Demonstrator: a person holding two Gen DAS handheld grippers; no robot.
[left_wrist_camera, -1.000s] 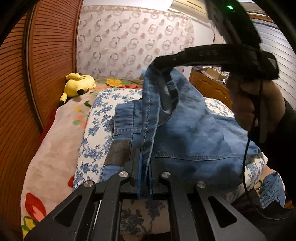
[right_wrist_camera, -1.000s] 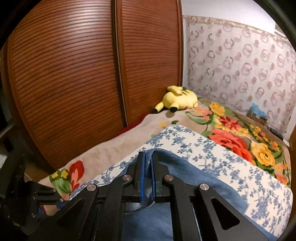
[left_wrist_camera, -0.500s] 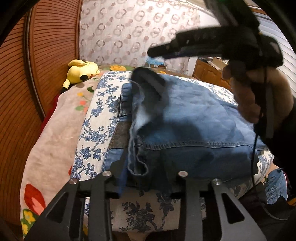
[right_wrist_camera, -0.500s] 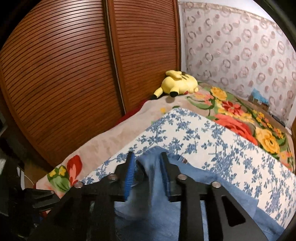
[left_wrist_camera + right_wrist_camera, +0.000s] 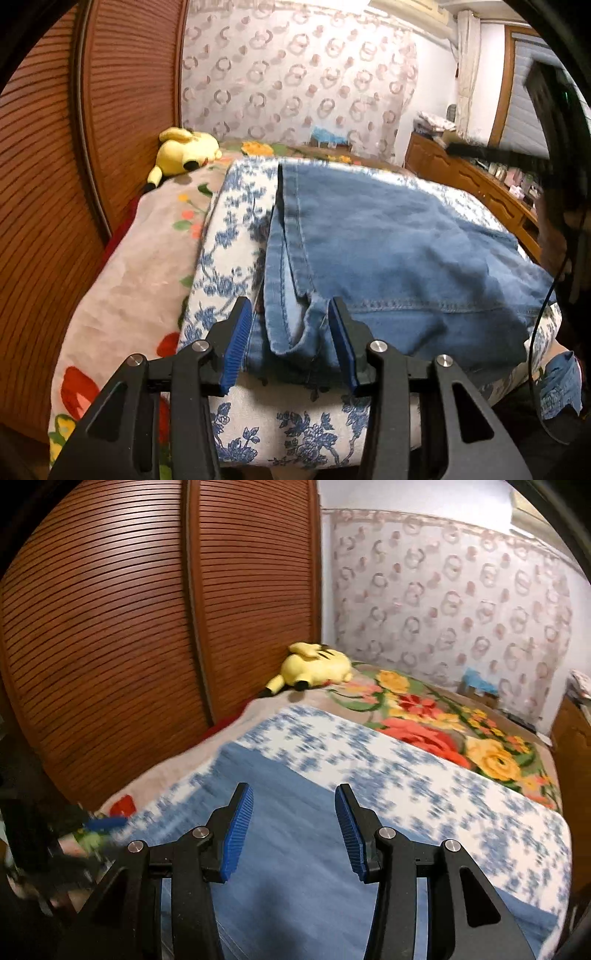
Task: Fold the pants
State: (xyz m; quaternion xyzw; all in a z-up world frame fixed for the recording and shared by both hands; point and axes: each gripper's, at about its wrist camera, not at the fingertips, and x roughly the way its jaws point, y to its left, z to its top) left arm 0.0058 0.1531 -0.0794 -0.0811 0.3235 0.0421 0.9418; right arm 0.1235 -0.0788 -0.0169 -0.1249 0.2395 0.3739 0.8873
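Two grippers part over folded jeans [image 5: 388, 251]: left gripper [image 5: 291, 339] opening around a loose hem, right gripper [image 5: 293, 827] opening above flat denim.

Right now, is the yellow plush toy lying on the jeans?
No, the yellow plush toy lies far back by the wooden doors, apart from the jeans.

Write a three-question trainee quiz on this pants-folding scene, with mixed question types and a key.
1. True or false: the left tongs are clamped on the jeans.
2. The yellow plush toy lies: A) on the jeans, B) beside the wooden doors, C) on the dresser.
3. Fill in: the jeans lie on a blue-and-white ____ cover.

Key: 1 false, the pads stand apart and are opening; 2 B; 3 floral.
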